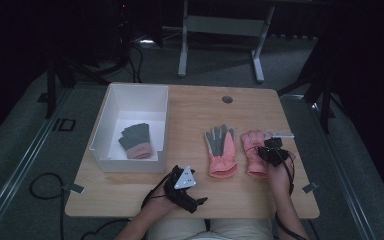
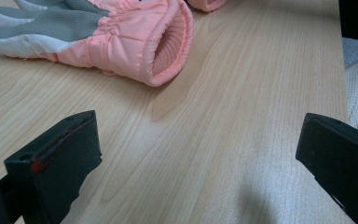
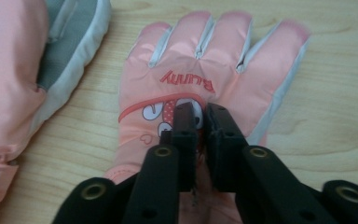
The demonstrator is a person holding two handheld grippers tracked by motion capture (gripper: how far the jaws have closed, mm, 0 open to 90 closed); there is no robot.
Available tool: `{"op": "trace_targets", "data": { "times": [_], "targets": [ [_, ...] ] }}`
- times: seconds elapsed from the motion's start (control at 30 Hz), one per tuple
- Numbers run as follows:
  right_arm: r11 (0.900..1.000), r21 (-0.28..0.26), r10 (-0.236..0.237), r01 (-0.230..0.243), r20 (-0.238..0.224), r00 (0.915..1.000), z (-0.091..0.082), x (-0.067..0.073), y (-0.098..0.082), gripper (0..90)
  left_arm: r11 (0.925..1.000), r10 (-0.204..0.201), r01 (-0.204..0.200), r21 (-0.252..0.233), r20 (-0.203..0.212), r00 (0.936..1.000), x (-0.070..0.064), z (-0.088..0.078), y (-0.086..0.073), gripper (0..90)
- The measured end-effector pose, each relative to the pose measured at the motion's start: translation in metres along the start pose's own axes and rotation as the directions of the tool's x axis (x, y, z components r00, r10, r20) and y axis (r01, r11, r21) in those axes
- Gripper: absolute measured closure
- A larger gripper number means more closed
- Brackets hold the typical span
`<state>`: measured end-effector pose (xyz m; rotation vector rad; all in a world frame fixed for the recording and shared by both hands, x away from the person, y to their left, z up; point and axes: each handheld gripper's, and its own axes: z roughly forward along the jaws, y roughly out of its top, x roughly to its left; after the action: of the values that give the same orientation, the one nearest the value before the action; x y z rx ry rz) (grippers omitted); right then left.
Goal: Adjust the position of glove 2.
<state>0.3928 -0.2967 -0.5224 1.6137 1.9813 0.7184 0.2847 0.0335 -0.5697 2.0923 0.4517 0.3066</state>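
Observation:
Two pink gloves lie side by side on the wooden table (image 1: 190, 115). The left glove (image 1: 222, 150) (image 2: 121, 37) (image 3: 23, 70) lies with its grey palm up. The right glove (image 1: 254, 150) (image 3: 214, 60) lies back up and shows a printed word and a cartoon. My right gripper (image 1: 272, 150) (image 3: 203, 109) hangs just over the back of this glove, its jaws only a narrow slit apart with nothing pinched between them. My left gripper (image 1: 192, 190) (image 2: 200, 140) rests near the table's front edge, wide open and empty, facing the left glove's cuff.
A white bin (image 1: 111, 115) stands at the table's left with a grey glove with a pink cuff (image 1: 136, 140) inside. A round cable hole (image 1: 227, 99) sits at the far edge. Cables trail from both grippers, and the floor lies dark around the table.

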Motion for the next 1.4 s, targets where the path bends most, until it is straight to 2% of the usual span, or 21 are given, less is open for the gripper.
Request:
{"op": "trace_targets", "data": {
  "times": [0.1, 0.17, 0.23, 0.27, 0.33, 0.37, 0.57, 0.67, 0.8, 0.9, 0.97, 1.03, 1.13, 1.27, 1.4],
  "targets": [
    [0.998, -0.024, -0.062, 0.062, -0.021, 0.9978, -0.009, -0.004, 0.004, 74.6, 1.0, -0.002, 0.002, -0.001, 0.0, 1.0, 0.0, 0.0, 0.0, 0.0],
    [0.993, -0.036, -0.116, 0.114, -0.051, 0.9919, -0.014, -0.005, 0.006, 70.9, 1.0, -0.002, 0.002, -0.002, -0.002, 1.0, 0.0, 0.0, 0.0, 0.0],
    [0.984, -0.041, -0.175, 0.174, -0.048, 0.9833, -0.016, -0.005, 0.006, 68.0, 1.0, -0.001, 0.001, 0.002, -0.003, 1.0, 0.0, 0.0, 0.0, 0.0],
    [0.977, -0.047, -0.211, 0.209, -0.044, 0.9764, -0.016, -0.004, 0.005, 66.4, 1.0, -0.003, 0.003, 0.001, -0.002, 1.0, 0.0, 0.0, 0.0, 0.0],
    [0.969, -0.047, -0.244, 0.242, -0.052, 0.9684, -0.015, -0.004, 0.005, 64.7, 1.0, -0.001, 0.001, -0.002, -0.002, 1.0, 0.0, 0.0, 0.0, 0.0],
    [0.968, -0.044, -0.25, 0.248, -0.05, 0.967, -0.014, -0.004, 0.004, 64.2, 1.0, -0.001, 0.001, -0.003, -0.002, 1.0, 0.0, -0.001, 0.0, 0.0],
    [0.978, -0.018, -0.21, 0.209, -0.044, 0.9768, -0.002, -0.007, -0.005, 65.3, 1.0, -0.002, 0.002, -0.004, -0.001, 1.0, 0.001, 0.0, 0.0, 0.0],
    [0.972, -0.031, -0.233, 0.232, -0.027, 0.9721, 0.003, -0.004, -0.01, 68.4, 1.0, -0.002, 0.002, -0.004, -0.002, 1.0, 0.0, 0.0, 0.0, 0.0],
    [0.978, -0.043, -0.207, 0.206, -0.026, 0.9779, 0.007, -0.003, -0.014, 80.4, 1.0, -0.001, 0.001, -0.007, -0.001, 1.0, 0.0, -0.001, 0.0, 0.0],
    [0.977, -0.041, -0.21, 0.21, -0.007, 0.9776, 0.006, 0.001, -0.014, 84.9, 1.0, -0.002, 0.002, -0.008, -0.005, 1.0, 0.0, -0.001, 0.0, 0.0],
    [0.979, -0.045, -0.198, 0.197, -0.008, 0.9802, 0.005, 0.002, -0.012, 86.1, 1.0, -0.003, 0.003, -0.005, -0.005, 1.0, 0.0, -0.001, 0.0, 0.0],
    [0.986, -0.053, -0.16, 0.159, -0.022, 0.9869, 0.001, -0.001, -0.01, 86.8, 1.0, -0.004, 0.004, -0.007, -0.004, 1.0, 0.0, 0.0, 0.0, 0.0],
    [0.988, -0.062, -0.145, 0.144, -0.023, 0.9891, -0.008, -0.003, -0.004, 87.5, 1.0, -0.002, 0.002, -0.003, -0.001, 1.0, 0.0, 0.0, -0.001, 0.0],
    [0.984, -0.104, -0.146, 0.147, 0.009, 0.9892, -0.028, 0.0, 0.008, 87.7, 1.0, -0.004, 0.004, -0.005, 0.0, 1.0, 0.001, 0.0, 0.0, 0.0],
    [0.979, -0.155, -0.135, 0.136, 0.018, 0.9907, -0.053, 0.006, 0.025, 87.6, 1.0, -0.003, 0.003, -0.004, -0.001, 1.0, 0.0, 0.0, 0.0, 0.0]
  ]
}}
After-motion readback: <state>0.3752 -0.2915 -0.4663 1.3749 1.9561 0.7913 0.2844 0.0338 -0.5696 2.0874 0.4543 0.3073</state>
